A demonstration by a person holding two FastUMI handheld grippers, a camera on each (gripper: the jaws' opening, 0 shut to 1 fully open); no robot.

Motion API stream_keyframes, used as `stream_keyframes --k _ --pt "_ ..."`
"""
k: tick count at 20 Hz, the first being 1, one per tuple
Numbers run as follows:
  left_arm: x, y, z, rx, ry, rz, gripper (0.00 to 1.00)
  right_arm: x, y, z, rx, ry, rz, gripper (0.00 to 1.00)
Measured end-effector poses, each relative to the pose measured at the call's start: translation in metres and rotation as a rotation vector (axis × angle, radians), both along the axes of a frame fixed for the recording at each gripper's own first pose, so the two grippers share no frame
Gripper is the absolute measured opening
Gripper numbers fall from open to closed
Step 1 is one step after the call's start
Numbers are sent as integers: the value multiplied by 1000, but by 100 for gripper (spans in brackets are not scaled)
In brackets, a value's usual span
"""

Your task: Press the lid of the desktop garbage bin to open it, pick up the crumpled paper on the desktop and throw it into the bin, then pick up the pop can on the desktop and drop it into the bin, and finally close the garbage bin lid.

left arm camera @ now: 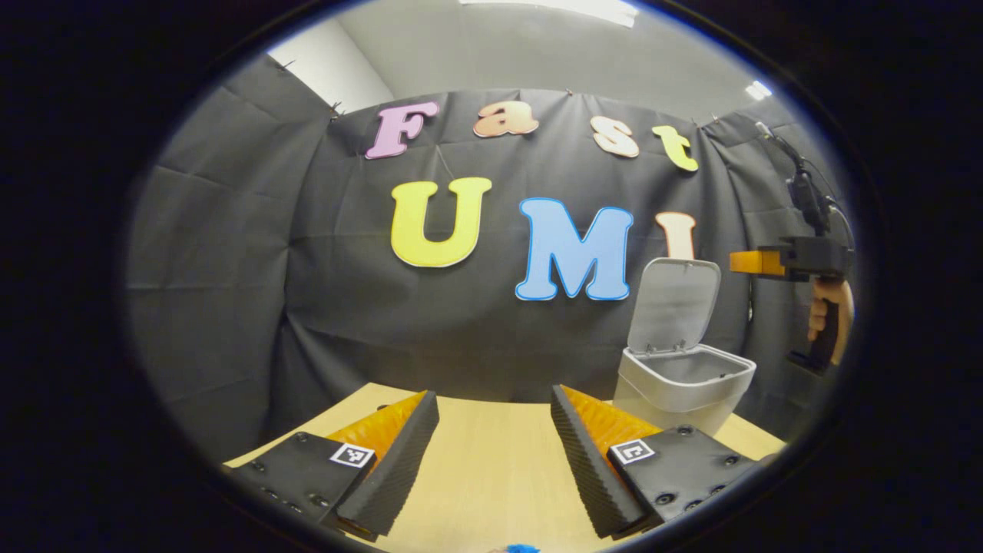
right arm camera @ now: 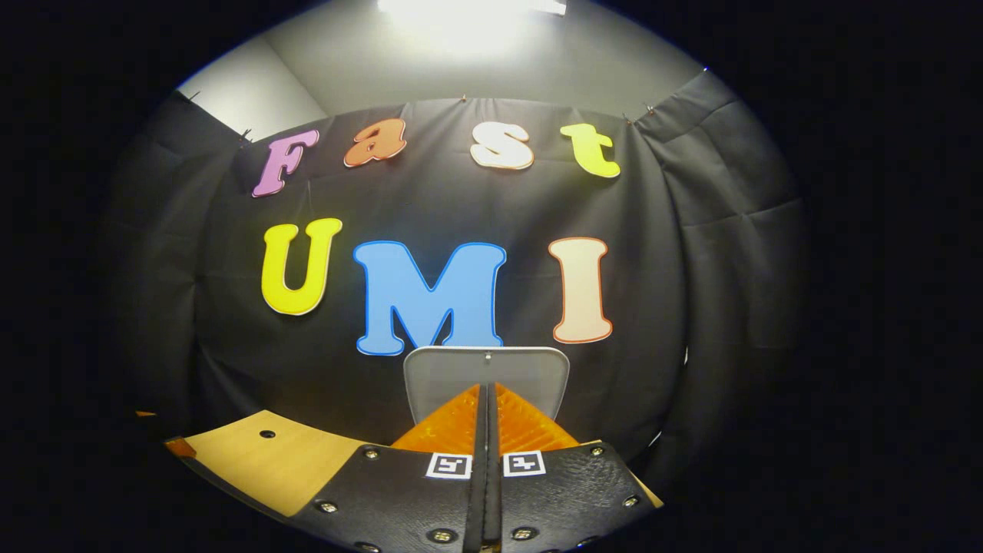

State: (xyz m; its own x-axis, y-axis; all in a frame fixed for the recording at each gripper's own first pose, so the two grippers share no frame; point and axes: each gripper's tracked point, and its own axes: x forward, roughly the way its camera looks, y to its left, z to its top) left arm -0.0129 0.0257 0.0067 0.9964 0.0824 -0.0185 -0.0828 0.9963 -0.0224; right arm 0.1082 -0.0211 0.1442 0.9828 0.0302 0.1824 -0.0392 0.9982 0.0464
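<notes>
Bin lid popped open already, ahead-right of spread left tool; right tool pressed together, empty. Paper, can, closing probably still to go.

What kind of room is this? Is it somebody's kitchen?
Probably not a kitchen: it looks like a recording booth. Black cloth hangs as walls around a bare wooden table holding a small bin, lid up.
</notes>
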Motion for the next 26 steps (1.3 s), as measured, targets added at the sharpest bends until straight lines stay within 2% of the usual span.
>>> stream_keyframes --k 8,11,13,14,15,19,26 --pt "0 9 -66 -47 143 -32 96 -55 1 -27 2 -13 -17 1" --pt "-1 3 -90 -33 191 -62 96 -67 2 -42 -18 4 -14 1" --pt "-1 -2 -105 -33 223 -90 96 -75 6 -53 -37 28 -7 10" --pt "-2 -5 -113 -35 242 -101 97 -78 7 -58 -39 40 -8 29" --pt "-2 -8 -121 -39 260 -112 97 -81 7 -62 -40 51 -5 36" --pt "-7 -18 -156 -56 341 -152 96 -90 7 -77 -38 73 -11 100" --pt "-22 -32 -245 -69 581 -194 96 -107 11 -99 -22 111 -23 99"
